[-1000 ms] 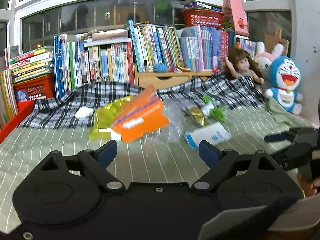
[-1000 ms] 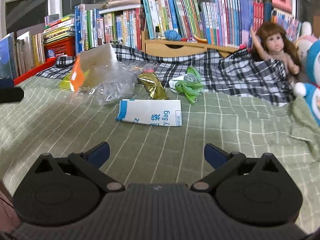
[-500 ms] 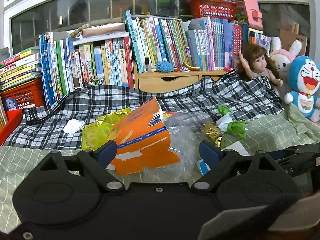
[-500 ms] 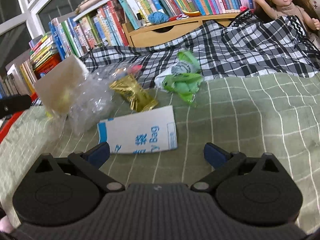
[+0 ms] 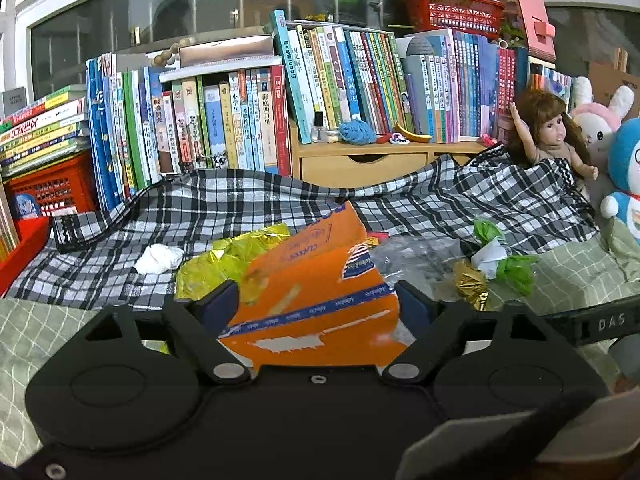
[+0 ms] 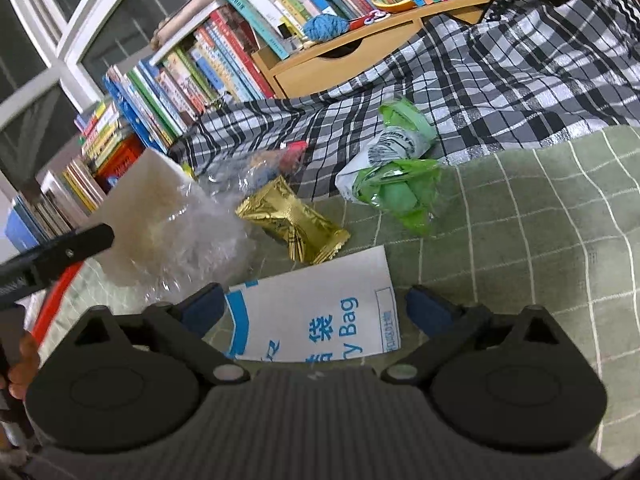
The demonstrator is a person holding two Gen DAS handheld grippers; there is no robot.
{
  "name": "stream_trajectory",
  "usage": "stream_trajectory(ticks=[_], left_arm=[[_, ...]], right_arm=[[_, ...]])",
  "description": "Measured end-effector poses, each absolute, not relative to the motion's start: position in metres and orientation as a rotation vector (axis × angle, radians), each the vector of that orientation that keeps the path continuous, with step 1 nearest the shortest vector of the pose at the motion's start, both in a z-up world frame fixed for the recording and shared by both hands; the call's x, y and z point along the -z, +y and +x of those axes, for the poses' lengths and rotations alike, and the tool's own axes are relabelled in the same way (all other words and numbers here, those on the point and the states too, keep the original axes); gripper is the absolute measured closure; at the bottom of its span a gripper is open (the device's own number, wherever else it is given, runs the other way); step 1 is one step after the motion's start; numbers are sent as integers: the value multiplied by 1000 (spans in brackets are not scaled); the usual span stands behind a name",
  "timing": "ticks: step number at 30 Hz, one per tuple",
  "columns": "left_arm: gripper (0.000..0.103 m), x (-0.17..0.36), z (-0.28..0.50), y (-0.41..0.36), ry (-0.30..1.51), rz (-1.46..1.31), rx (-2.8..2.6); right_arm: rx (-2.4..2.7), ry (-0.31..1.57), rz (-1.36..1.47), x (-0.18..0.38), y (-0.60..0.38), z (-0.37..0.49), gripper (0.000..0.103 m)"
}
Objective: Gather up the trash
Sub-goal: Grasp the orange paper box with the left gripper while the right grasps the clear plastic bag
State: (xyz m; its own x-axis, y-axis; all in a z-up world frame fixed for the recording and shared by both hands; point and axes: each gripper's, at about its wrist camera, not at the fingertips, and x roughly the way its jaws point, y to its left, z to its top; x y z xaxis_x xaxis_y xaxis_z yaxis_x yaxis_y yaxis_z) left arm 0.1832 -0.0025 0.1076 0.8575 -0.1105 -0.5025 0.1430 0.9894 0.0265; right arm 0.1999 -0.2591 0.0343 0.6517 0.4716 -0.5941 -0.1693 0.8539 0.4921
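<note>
My left gripper (image 5: pixel 318 306) is open, its two fingers on either side of a torn orange carton (image 5: pixel 320 280) that stands tilted on the bed. Beside the carton lie a yellow wrapper (image 5: pixel 224 260), a white tissue (image 5: pixel 158 260) and crumpled clear plastic (image 5: pixel 416 256). My right gripper (image 6: pixel 316 308) is open too, low over a flat white paper bag with blue print (image 6: pixel 320 312) whose near part lies between the fingers. Just beyond that bag are a gold wrapper (image 6: pixel 294 224), a green plastic bag (image 6: pixel 396 184) and the carton's pale back (image 6: pixel 144 200).
A black-and-white plaid blanket (image 5: pixel 460 200) covers the far half of the green checked sheet (image 6: pixel 540 220). Behind stand rows of books (image 5: pixel 240 120), a wooden drawer shelf (image 5: pixel 360 164), a doll (image 5: pixel 548 140) and plush toys (image 5: pixel 624 184). A red basket (image 5: pixel 52 188) is at far left.
Both grippers moved forward and lower toward the trash pile. The left now has the orange carton between its fingers; the right has tilted down over the white bag.
</note>
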Motion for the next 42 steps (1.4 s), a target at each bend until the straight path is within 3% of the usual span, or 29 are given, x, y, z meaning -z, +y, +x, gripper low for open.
stream_trajectory(ticks=[5, 9, 12, 13, 18, 26, 32, 42], left_arm=[[41, -103, 184, -5, 537, 43, 162], [55, -101, 181, -10, 530, 57, 171], [58, -102, 178, -10, 519, 61, 167], [59, -103, 177, -9, 517, 59, 166], [69, -108, 173, -3, 500, 50, 157], [83, -123, 154, 6, 438, 58, 151], [86, -134, 151, 30, 466, -123, 179], [95, -143, 132, 40, 432, -101, 148]], right_arm=[[-361, 785, 384, -36, -259, 197, 30], [-380, 793, 381, -36, -259, 193, 62], [-381, 789, 332, -35, -256, 188, 85], [-383, 788, 324, -35, -255, 186, 88], [-433, 772, 413, -38, -261, 181, 94], [-467, 692, 410, -68, -261, 162, 95], [-492, 645, 409, -86, -262, 146, 95], [-514, 601, 404, -106, -258, 125, 96]])
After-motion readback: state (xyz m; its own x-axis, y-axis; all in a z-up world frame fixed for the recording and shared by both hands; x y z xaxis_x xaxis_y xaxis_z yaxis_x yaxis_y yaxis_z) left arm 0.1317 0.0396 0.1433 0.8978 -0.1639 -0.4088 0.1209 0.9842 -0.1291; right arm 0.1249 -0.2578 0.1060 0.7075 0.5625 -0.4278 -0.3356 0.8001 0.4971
